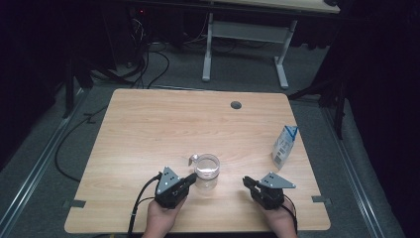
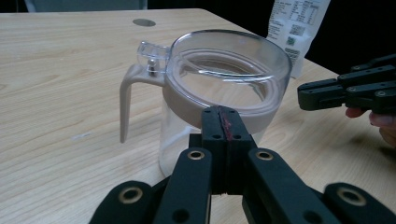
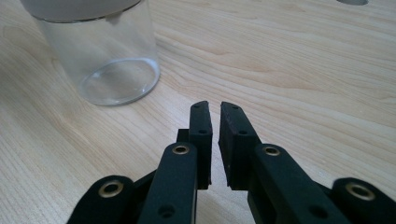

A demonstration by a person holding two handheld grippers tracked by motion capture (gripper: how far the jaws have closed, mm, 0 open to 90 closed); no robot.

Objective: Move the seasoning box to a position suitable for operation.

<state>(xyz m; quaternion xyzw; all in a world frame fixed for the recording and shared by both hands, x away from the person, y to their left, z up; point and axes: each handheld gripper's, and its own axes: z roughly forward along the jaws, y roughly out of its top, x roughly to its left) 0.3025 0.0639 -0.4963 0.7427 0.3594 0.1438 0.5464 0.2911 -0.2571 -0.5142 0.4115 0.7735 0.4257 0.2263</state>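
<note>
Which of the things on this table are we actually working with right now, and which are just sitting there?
Likely in play (judging by where the grippers are):
- clear pitcher, empty
- left gripper, shut, close to its rim
- right gripper, barely parted, beside it

Lying about:
- milk carton, off to the right
- table

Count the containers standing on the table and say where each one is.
2. A clear lidded pitcher stands near the front edge, just ahead of the left tongs. A milk carton stands by the right edge.
</note>
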